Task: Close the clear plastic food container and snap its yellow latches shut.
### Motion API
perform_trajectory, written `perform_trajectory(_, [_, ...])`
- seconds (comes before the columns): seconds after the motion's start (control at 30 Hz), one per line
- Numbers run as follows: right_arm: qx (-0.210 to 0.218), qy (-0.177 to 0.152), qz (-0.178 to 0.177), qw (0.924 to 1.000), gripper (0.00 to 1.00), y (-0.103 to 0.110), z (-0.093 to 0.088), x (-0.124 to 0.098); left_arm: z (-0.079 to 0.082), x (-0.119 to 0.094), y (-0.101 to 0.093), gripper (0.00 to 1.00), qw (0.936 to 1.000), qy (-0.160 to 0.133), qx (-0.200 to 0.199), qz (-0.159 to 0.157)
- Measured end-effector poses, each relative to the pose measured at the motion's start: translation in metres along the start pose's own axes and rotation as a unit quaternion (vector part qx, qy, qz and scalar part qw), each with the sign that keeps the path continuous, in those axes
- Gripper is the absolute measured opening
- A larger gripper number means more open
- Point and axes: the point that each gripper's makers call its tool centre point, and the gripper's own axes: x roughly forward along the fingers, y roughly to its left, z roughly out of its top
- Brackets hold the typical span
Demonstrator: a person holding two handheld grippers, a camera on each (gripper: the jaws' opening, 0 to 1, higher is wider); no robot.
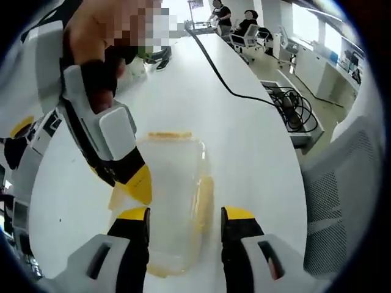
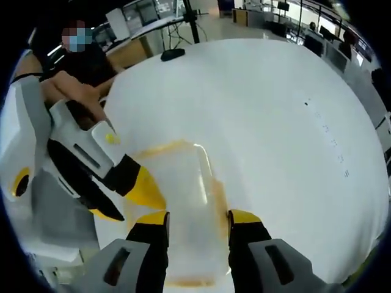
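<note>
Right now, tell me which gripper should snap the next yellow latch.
Probably right: the right gripper straddles the container with open jaws, a yellow latch just inside one; the left gripper sits similarly.

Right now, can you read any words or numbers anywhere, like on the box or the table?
None can be read.
The clear plastic container with yellow latches: no label or print visible.
The white table: a row of small dark marks, too small to read.
The left tool and right tool: no text visible.
</note>
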Motion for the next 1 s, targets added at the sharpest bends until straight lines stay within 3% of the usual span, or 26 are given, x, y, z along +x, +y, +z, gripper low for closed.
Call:
perform_trajectory(0.13, [-0.001,0.008,0.005,1.0,0.37,0.001,0.0,0.001,0.0,0.001,0.005,0.4,0.9999,0.003,-0.001,0.01])
perform_trajectory(0.43, [-0.018,0.025,0.026,0.9992,0.37,0.001,0.001,0.003,0.0,0.002,0.005,0.4,0.9995,-0.009,-0.008,0.029])
perform_trajectory(0.7, [-0.013,0.047,0.056,0.9973,0.33,0.002,-0.001,0.007,-0.001,0.004,0.006,0.37,0.9995,0.009,-0.012,0.027])
perform_trajectory(0.73, [-0.003,0.052,0.054,0.9971,0.33,0.004,-0.005,0.011,-0.006,0.005,-0.007,0.35,0.9996,0.024,-0.003,-0.012])
perform_trajectory(0.77, [-0.01,0.057,0.061,0.9965,0.32,0.007,-0.006,0.01,-0.004,0.003,0.005,0.35,0.9997,0.014,-0.007,0.018])
perform_trajectory(0.8, [-0.014,0.058,0.066,0.996,0.33,0.006,-0.006,0.01,-0.004,0.002,0.009,0.34,0.9997,0.012,-0.006,0.021])
perform_trajectory(0.93, [-0.003,0.031,0.072,0.9969,0.33,0.006,-0.005,0.008,-0.003,0.004,0.006,0.34,0.9996,0.007,-0.015,0.022])
perform_trajectory(1.0, [-0.011,0.033,0.068,0.9971,0.33,0.007,-0.004,0.009,-0.002,0.005,0.006,0.35,0.9996,0.009,-0.012,0.023])
